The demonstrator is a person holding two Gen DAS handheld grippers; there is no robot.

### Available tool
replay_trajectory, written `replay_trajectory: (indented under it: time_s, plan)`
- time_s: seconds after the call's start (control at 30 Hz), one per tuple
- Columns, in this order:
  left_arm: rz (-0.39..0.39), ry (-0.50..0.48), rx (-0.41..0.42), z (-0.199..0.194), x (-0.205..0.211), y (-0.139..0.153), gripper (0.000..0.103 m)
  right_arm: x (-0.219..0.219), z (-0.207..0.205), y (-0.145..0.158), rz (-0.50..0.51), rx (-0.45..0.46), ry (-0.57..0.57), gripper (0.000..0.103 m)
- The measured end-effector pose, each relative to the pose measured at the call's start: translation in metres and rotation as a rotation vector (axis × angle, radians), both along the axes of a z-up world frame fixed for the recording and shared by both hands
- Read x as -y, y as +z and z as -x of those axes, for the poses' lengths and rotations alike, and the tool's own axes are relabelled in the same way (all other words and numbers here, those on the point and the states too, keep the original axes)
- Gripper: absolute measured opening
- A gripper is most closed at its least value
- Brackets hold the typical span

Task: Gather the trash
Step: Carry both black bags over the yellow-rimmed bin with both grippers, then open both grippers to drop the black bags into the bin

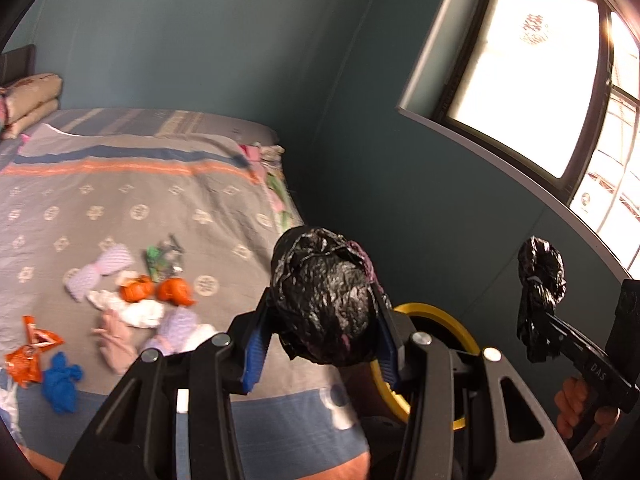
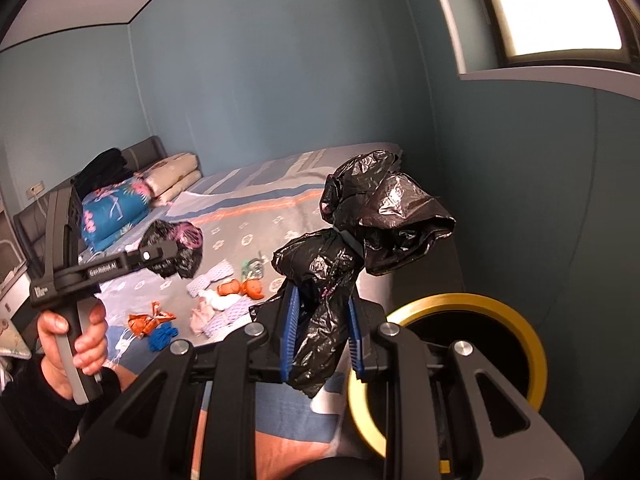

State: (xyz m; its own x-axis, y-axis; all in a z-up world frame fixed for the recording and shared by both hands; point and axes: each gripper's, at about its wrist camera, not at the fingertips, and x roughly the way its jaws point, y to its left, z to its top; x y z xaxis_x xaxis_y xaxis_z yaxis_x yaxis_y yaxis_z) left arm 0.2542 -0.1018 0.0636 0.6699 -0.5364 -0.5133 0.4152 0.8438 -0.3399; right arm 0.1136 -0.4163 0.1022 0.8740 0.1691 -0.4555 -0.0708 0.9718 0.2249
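My left gripper [image 1: 322, 334] is shut on a crumpled black plastic bag bundle [image 1: 320, 280], squeezed between its blue pads [image 1: 254, 356]. My right gripper [image 2: 322, 314] is shut on a second black plastic bag [image 2: 388, 216], whose loose end billows above the fingers. Each gripper shows in the other's view: the right one [image 1: 554, 316] at the far right, the left one [image 2: 166, 254] at the left, held by a hand [image 2: 80, 340]. Both are held up near a black bin with a yellow rim [image 2: 480, 303] beside the bed. Loose trash [image 1: 138, 290] lies on the bedspread: orange peels, tissues, foam nets, wrappers.
The bed [image 1: 120, 200] with a grey patterned cover fills the left; pillows [image 1: 32, 96] and folded bedding [image 2: 116, 208] sit at its head. A teal wall and a bright window [image 1: 520, 80] stand to the right. The bin [image 1: 436, 312] sits between bed corner and wall.
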Motion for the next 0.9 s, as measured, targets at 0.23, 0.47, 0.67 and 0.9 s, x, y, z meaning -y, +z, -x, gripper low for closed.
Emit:
replay_trajectory:
  time_s: [0.23,0.47,0.67,0.9]
  plan:
    - [-0.022,-0.11,-0.034,-0.006,0.07,-0.02,0.043,0.042,0.002,-0.007,-0.021,-0.012,-0.078,0.021]
    - [-0.035,-0.165,-0.088,-0.013,0.137,-0.047,0.043,0.078,-0.008,-0.018,-0.096,-0.055,-0.115,0.021]
    - [-0.028,-0.221,-0.148,-0.018,0.186,-0.078,0.043,0.106,-0.022,-0.022,-0.147,-0.077,-0.132,0.021]
    - [-0.007,-0.275,-0.209,-0.022,0.214,-0.1,0.047,0.107,-0.029,-0.021,-0.172,-0.068,-0.143,0.023]
